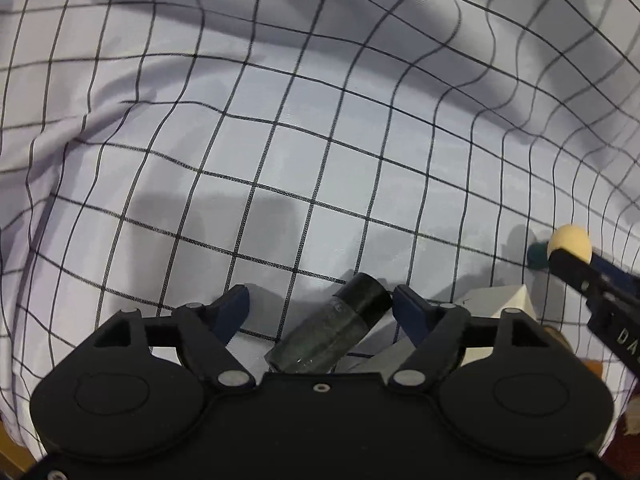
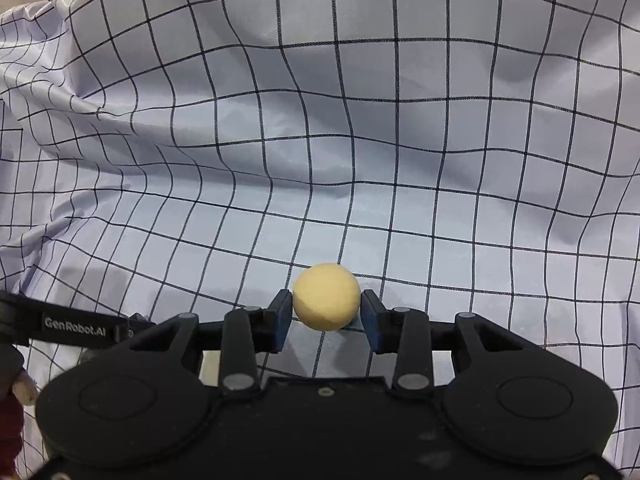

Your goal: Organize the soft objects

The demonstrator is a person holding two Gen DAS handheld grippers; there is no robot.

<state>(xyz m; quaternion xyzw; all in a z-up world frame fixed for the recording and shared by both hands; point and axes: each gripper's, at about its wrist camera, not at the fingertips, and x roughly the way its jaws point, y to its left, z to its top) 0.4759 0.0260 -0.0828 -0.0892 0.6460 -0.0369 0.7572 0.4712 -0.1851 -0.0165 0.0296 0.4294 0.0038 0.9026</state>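
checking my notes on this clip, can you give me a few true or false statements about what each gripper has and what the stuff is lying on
1. The right gripper is closed on a yellow ball. True.
2. The left gripper is clamped on the dark bottle. False: its jaws stand apart, with the bottle lying between them, pads clear of it.
3. The cloth under everything is plain white. False: it is pale with a black grid of lines.
4. The cloth is wrinkled. True.
5. A white box lies beside the bottle. True.
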